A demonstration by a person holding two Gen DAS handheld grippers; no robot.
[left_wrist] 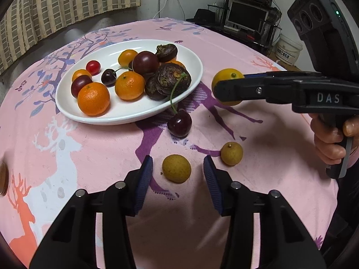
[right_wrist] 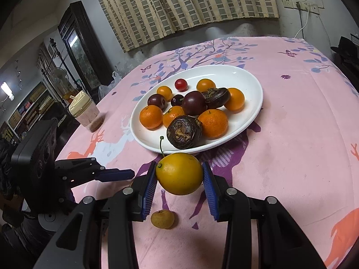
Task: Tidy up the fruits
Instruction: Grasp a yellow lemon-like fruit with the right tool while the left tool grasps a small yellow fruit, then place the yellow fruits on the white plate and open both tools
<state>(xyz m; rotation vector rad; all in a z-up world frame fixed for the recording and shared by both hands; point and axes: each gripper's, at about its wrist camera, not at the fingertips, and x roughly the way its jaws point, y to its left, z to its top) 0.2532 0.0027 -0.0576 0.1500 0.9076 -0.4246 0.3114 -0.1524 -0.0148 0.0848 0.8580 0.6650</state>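
Observation:
A white oval plate holds several tangerines, dark plums, water chestnuts, a cherry and a red cherry tomato. My right gripper is shut on a yellow citrus fruit, held above the cloth just off the plate's near rim. My left gripper points down with its jaws either side of a tan longan; a gap shows on both sides, so the pads do not press it. A second longan and a dark cherry lie loose on the cloth.
A pink patterned cloth covers the round table. A jar with a cream lid stands at the table's left edge in the right wrist view. A person's hand grips the right gripper's handle. Shelves and a monitor stand beyond the table.

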